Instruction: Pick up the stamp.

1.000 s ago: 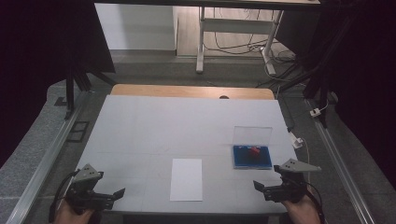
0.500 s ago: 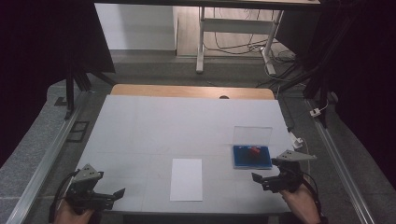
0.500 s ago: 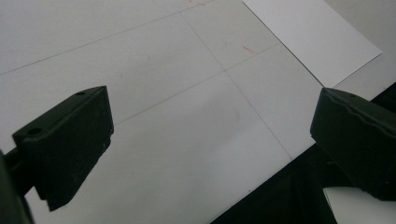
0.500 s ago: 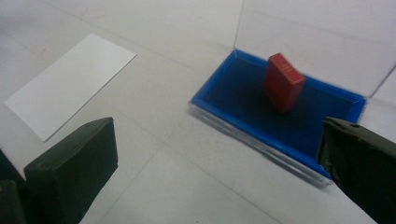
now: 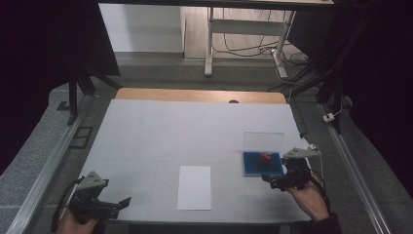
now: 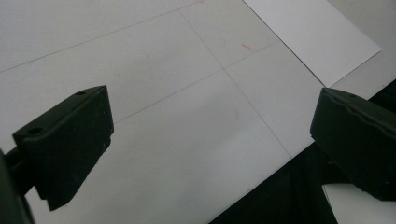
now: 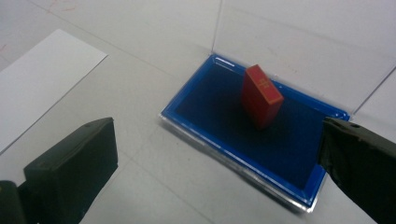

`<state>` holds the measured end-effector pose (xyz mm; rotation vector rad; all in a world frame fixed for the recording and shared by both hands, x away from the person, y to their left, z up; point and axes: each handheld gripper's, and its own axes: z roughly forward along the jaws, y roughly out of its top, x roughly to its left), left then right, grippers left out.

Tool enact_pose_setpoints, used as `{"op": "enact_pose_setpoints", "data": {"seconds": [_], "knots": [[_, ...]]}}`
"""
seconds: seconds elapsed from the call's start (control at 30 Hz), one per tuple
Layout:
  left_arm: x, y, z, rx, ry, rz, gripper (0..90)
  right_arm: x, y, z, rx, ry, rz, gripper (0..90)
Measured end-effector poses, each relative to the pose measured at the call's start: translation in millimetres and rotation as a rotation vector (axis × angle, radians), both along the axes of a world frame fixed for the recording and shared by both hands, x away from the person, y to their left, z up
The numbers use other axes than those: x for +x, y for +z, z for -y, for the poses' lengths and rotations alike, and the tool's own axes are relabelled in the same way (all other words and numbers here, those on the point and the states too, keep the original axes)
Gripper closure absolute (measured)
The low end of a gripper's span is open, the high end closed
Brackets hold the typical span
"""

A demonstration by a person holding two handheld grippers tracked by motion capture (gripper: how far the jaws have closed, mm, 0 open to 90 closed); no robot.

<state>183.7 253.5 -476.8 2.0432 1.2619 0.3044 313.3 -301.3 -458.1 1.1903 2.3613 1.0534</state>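
Both grippers' jaws spread wide, empty; right gripper (image 5: 278, 181) near red block (image 7: 261, 95) in blue tray (image 7: 196, 100).

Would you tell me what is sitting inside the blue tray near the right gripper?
A single red block stands tilted on the dark blue pad of the blue tray. The clear lid stands open behind it. Whatever lies under the block is covered.

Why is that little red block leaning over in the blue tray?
The red block stands tilted on the dark pad of the blue tray, not flat. Nothing looks spilled or broken. The right gripper sits nearby, jaws open.
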Motion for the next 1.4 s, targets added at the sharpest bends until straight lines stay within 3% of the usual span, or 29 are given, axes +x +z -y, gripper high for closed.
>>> {"op": "enact_pose_setpoints", "data": {"seconds": [0.33,0.7,0.93,0.97,1.03,1.13,1.23,1.33,1.4], "knots": [[0.3,0.0,-0.3,-0.003,0.0,-0.003,0.0,26.2,-1.9,-4.5,-0.033,0.011,0.011,0.0],[0.5,-0.3,0.3,-0.001,-0.006,-0.006,0.0,49.3,-7.6,-6.6,-0.062,0.023,-0.008,0.0],[0.8,-0.4,0.7,0.003,-0.011,-0.008,0.0,55.4,-14.7,-6.7,-0.084,0.026,-0.025,0.0],[0.8,-0.4,0.9,0.004,-0.012,-0.007,0.0,56.0,-17.3,-5.9,-0.09,0.029,-0.049,0.0],[0.7,-0.4,1.0,0.006,-0.013,-0.007,0.0,56.6,-19.5,-6.2,-0.088,0.034,-0.057,0.0],[0.8,-0.4,1.0,0.005,-0.013,-0.008,0.0,57.6,-20.8,-7.0,-0.104,0.052,-0.045,0.0],[0.9,-0.5,0.9,0.003,-0.015,-0.009,0.0,58.6,-18.3,-5.6,-0.103,0.063,-0.035,9.9],[1.0,-0.5,1.2,0.006,-0.016,-0.01,0.0,60.3,-15.6,-2.3,-0.078,0.076,-0.04,24.4],[1.1,-0.6,1.4,0.007,-0.017,-0.011,0.0,61.5,-14.1,-1.4,-0.087,0.088,-0.042,33.5]]}}
